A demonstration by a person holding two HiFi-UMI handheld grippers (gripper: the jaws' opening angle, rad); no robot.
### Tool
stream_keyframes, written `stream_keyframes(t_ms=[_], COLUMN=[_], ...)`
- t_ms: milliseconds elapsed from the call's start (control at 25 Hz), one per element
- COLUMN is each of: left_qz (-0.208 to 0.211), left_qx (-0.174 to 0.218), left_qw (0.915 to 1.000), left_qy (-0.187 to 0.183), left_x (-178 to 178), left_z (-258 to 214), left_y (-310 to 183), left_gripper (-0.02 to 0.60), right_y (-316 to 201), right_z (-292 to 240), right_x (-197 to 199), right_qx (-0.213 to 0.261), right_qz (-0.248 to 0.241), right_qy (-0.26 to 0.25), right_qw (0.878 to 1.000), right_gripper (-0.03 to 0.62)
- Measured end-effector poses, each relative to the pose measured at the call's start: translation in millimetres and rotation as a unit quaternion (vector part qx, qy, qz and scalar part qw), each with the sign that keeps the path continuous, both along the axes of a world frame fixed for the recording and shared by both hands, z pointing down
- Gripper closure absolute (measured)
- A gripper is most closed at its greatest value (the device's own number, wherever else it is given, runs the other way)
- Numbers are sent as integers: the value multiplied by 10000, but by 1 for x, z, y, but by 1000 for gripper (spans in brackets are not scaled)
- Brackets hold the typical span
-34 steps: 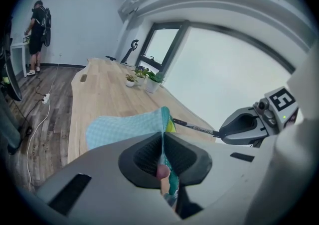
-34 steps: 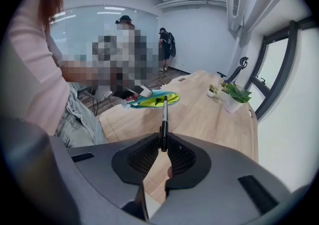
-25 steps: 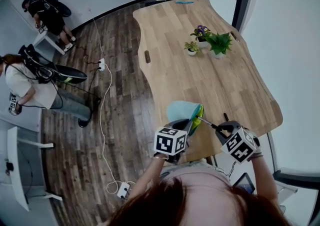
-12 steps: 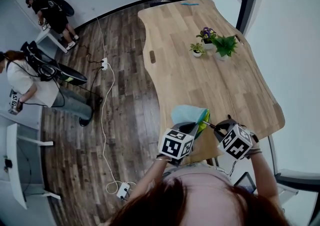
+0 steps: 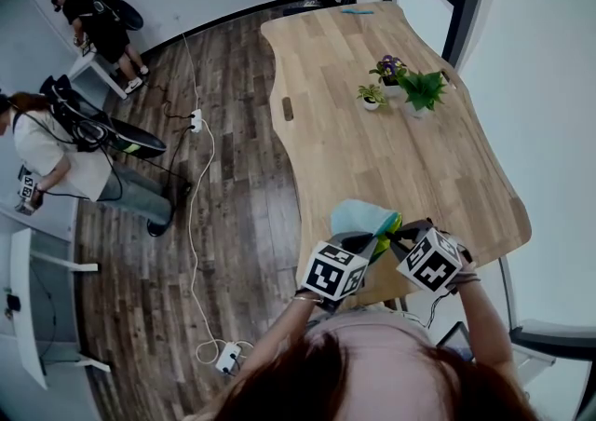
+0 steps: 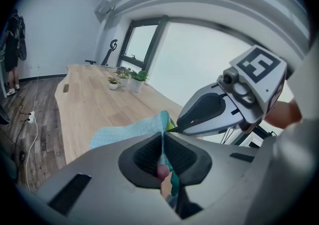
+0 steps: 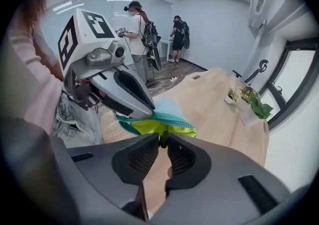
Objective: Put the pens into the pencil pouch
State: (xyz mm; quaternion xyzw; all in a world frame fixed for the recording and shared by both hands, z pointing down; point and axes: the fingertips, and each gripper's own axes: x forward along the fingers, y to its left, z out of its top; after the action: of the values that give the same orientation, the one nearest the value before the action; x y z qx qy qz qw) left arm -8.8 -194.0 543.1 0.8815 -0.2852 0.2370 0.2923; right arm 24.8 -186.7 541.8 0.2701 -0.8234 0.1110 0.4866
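Note:
At the table's near edge my left gripper (image 5: pixel 371 244) is shut on the rim of a light blue pencil pouch (image 5: pixel 359 216), holding its mouth up. The yellow-green lining (image 7: pixel 158 126) shows at the opening. My right gripper (image 5: pixel 397 238) is shut on a thin dark green pen (image 7: pixel 162 138). The pen's tip reaches the pouch mouth; how deep it goes is hidden. In the left gripper view the pouch (image 6: pixel 130 131) stands pinched between the pads, with the right gripper (image 6: pixel 180 123) just behind it. The right gripper view shows the left gripper (image 7: pixel 147 111) on the pouch's teal zipper edge.
The long wooden table (image 5: pixel 391 140) carries small potted plants (image 5: pixel 410 88) near its right side and a blue thing (image 5: pixel 356 10) at the far end. Left of the table is wooden floor with a white cable and power strip (image 5: pixel 196 117). Two people (image 5: pixel 56 154) stand at far left.
My right gripper has moved left with the pen, closing the gap to the pouch mouth. The left gripper has rolled slightly while keeping hold of the pouch.

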Motion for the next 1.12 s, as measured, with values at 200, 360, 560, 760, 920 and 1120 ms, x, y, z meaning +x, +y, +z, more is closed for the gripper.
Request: stream_keyframes(t_ms=[200, 360, 560, 760, 920, 1120], left_qz=[76, 56, -53, -219, -312, -425], left_qx=[-15, -34, -80, -97, -103, -79], left_qw=[9999, 9999, 9998, 9995, 9991, 9985], left_qy=[69, 104, 152, 220, 274, 350], left_x=[2, 2, 2, 2, 4, 5], left_z=[-5, -5, -5, -7, -8, -13], left_y=[3, 3, 1, -4, -5, -8], left_gripper=[566, 566, 566, 566, 566, 566], right_y=[-4, -4, -7, -15, -17, -15], right_z=[5, 10, 1, -23, -30, -34], right_x=[-6, -7, -4, 7, 28, 55], right_qx=[-83, -120, 164, 601, 871, 1048], right_qz=[239, 324, 491, 895, 1238, 1658], right_qy=[-224, -306, -515, -867, -942, -1014], right_qw=[9994, 9989, 9973, 9904, 9840, 9753], right_gripper=[545, 507, 497, 497, 500, 521])
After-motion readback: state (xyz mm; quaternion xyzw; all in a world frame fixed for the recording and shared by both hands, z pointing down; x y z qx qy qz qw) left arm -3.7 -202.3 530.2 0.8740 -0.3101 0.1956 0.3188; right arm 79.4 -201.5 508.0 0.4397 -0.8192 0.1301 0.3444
